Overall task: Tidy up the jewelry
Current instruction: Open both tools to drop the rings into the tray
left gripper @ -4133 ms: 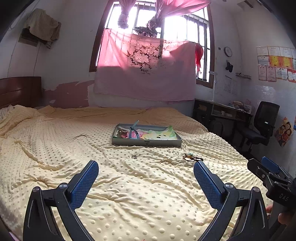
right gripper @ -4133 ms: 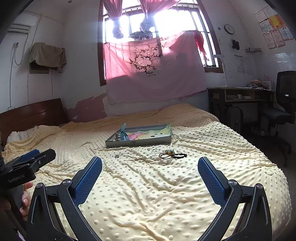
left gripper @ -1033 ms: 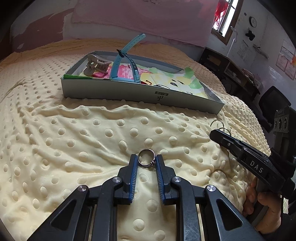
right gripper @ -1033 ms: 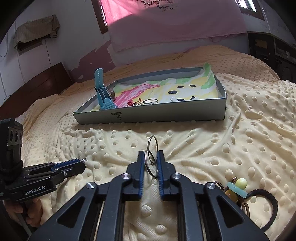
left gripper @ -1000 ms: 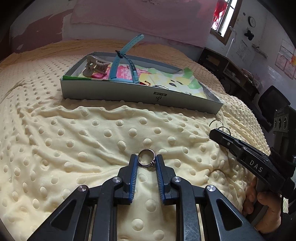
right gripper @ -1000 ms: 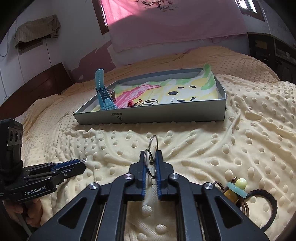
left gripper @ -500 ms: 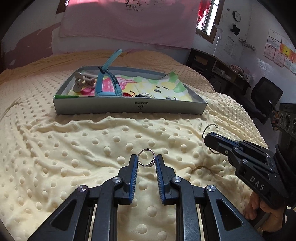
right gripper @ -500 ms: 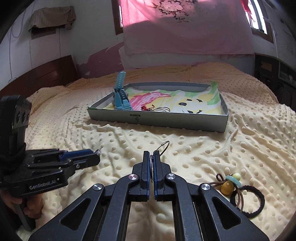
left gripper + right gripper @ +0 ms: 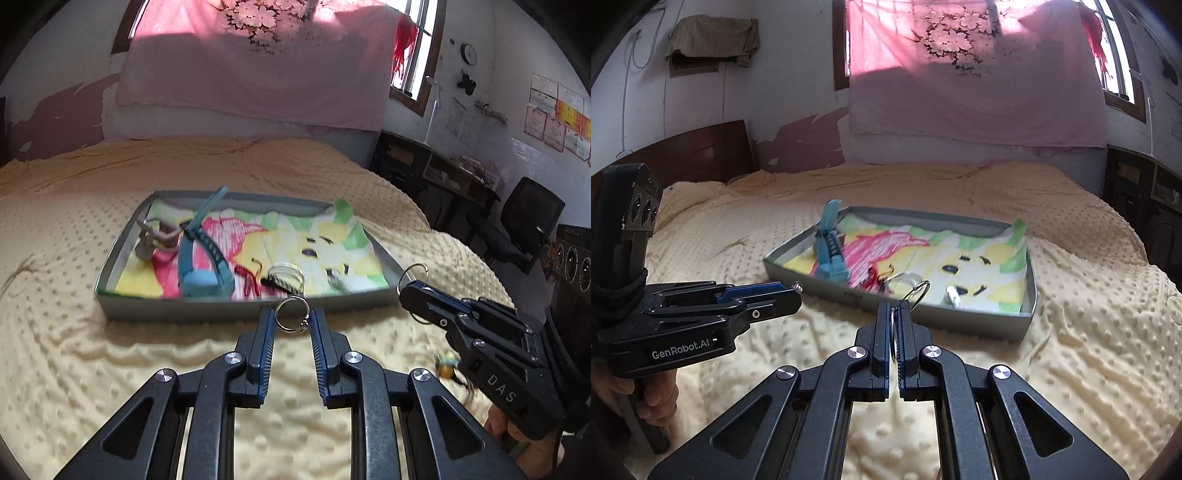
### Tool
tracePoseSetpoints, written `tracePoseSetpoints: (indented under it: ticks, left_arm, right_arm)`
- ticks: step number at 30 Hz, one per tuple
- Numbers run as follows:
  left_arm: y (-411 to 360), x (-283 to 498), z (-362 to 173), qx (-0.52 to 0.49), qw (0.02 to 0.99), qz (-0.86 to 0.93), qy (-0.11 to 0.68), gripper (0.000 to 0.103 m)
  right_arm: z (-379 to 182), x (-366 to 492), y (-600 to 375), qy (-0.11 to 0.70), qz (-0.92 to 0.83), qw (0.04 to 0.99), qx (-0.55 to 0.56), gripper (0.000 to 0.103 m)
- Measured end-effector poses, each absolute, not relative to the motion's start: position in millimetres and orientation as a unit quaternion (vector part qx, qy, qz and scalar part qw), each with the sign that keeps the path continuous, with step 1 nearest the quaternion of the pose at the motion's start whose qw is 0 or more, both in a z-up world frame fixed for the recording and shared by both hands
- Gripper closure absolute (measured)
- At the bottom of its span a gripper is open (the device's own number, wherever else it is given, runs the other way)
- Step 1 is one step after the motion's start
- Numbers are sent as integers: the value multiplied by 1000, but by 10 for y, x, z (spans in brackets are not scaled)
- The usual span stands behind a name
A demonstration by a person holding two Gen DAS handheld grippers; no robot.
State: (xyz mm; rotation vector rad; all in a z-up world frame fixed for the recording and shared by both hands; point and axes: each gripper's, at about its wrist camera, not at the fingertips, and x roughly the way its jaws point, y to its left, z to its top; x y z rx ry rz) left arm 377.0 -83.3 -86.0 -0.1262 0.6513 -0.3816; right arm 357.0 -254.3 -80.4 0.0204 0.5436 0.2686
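My left gripper (image 9: 293, 318) is shut on a small silver ring (image 9: 291, 320), held in the air just before the near wall of the grey tray (image 9: 207, 314). My right gripper (image 9: 894, 308) is shut on thin wire hoop earrings (image 9: 918, 290), lifted above the blanket in front of the tray (image 9: 997, 325). In the left wrist view the right gripper (image 9: 413, 291) shows at the right with the hoops (image 9: 415, 271) at its tip. The tray holds a blue watch (image 9: 201, 258), a hair claw (image 9: 153, 240), silver bangles (image 9: 286, 275) and a red piece (image 9: 251, 275).
A yellow dotted blanket (image 9: 74, 369) covers the bed. A bead hair tie (image 9: 448, 365) lies on it at the right, under the right gripper. A dark desk (image 9: 436, 173) and office chair (image 9: 528, 218) stand beyond the bed's right edge. A wooden headboard (image 9: 701, 151) is at the left.
Both grippers have risen off the blanket with their pieces. The right gripper's jaws closed fully on the hoops and it rolled. The tray's inside now shows from higher up.
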Motion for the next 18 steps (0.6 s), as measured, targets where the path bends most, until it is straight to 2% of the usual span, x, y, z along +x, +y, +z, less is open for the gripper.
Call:
tracePoseSetpoints:
  ticks: [4, 9, 14, 16, 18]
  left_arm:
    - [-899, 4123, -881, -68, 928, -177, 322, 84]
    - [-946, 4538, -1038, -87, 909, -184, 364, 84]
    - [-971, 4596, -1186, -92, 900, -185, 384, 84]
    - [-962, 4562, -1201, -91, 901, -182, 382, 84]
    - [-953, 4533, -1200, -92, 902, -178, 382, 84]
  right_arm:
    - [-831, 3911, -2619, 270, 118, 955, 34, 99]
    - [-998, 4332, -2652, 306, 98, 945, 56, 99]
    - [-1151, 4441, -2739, 341, 72, 935, 74, 98]
    - [-1182, 4427, -2764, 348, 65, 933, 73, 92]
    - [-1196, 4407, -2793, 349, 59, 932, 72, 69]
